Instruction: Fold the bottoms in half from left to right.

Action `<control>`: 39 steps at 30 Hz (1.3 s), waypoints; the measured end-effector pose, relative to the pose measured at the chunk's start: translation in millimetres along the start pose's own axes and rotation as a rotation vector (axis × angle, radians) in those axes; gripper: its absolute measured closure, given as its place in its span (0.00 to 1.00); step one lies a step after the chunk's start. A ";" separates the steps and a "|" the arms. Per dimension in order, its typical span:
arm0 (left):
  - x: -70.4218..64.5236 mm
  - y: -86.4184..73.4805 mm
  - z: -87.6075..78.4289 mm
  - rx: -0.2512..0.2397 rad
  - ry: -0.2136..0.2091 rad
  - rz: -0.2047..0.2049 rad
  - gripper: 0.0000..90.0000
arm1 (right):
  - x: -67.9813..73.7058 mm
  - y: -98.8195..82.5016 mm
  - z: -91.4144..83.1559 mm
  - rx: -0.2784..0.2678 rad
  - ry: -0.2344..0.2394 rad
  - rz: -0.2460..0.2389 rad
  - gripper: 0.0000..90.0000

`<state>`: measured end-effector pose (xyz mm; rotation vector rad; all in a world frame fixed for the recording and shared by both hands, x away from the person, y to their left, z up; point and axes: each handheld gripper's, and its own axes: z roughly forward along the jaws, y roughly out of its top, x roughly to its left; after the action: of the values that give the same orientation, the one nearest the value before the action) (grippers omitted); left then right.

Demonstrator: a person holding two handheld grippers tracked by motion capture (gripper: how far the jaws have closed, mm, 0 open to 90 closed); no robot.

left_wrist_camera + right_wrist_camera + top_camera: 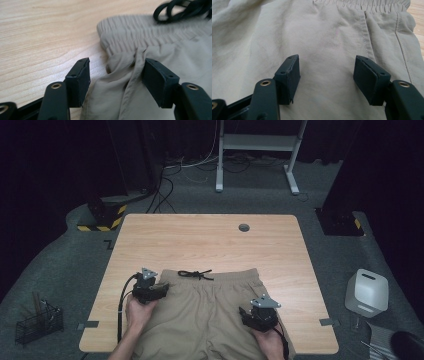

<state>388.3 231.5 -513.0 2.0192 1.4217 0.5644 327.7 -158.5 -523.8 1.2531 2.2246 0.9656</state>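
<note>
Khaki shorts [210, 310] under both level grippers

You can see a wire basket [39, 324] on the floor at the left, a white container [367, 292] at the right, and a white desk frame [257, 151] and cables [167, 184] behind the wooden table [200, 237].

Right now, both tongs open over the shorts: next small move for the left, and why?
Probably close the left tongs on the raised fold below the waistband. Its jaws stand open on either side of that fold at the edge of the shorts, pads not pressing. The right tongs hang open over flat cloth.
</note>
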 end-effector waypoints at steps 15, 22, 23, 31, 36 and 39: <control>2.4 2.0 3.8 0.007 -0.072 0.045 0.64 | -0.2 -0.1 0.0 0.001 -0.004 0.000 0.42; 2.1 1.5 1.6 0.013 -0.099 0.059 0.80 | 0.3 0.1 0.2 0.000 -0.009 0.004 0.42; 1.6 1.7 1.0 0.017 -0.099 0.061 0.83 | 0.3 0.1 0.2 0.000 -0.009 0.005 0.42; 1.2 1.8 -3.0 0.010 -0.131 0.046 0.94 | 0.3 0.1 0.2 0.000 -0.010 0.006 0.42; 4.7 5.6 -12.5 -0.010 -0.186 0.014 0.95 | 0.4 0.1 0.2 0.000 -0.012 0.008 0.42; 10.1 8.5 -17.1 -0.030 -0.251 -0.039 0.95 | 4.0 0.6 -0.1 -0.002 -0.023 0.008 0.48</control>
<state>386.5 242.8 -494.6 1.9563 1.2906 0.3006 325.9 -154.9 -523.3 1.2663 2.2020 0.9517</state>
